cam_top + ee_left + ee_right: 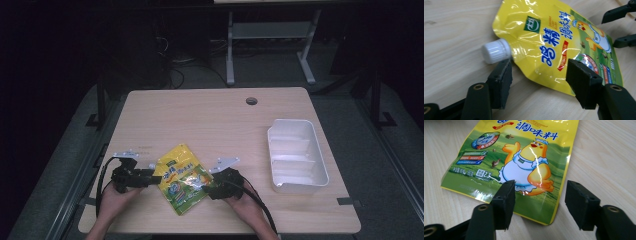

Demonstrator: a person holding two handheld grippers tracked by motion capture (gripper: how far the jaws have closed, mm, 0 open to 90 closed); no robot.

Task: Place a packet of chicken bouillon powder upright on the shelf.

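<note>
On a wooden table (210, 115), the left gripper (150, 176) sits at the left edge of a yellow spouted seasoning pouch (181, 179), jaws spread, one pad just beside the pouch's white cap (496, 51). The pouch lies flat near the table's front edge. The right gripper (207, 189) meets the pouch's right corner, jaws apart, holding nothing. Well right of the pouch stands a white tray (299, 181).
</note>
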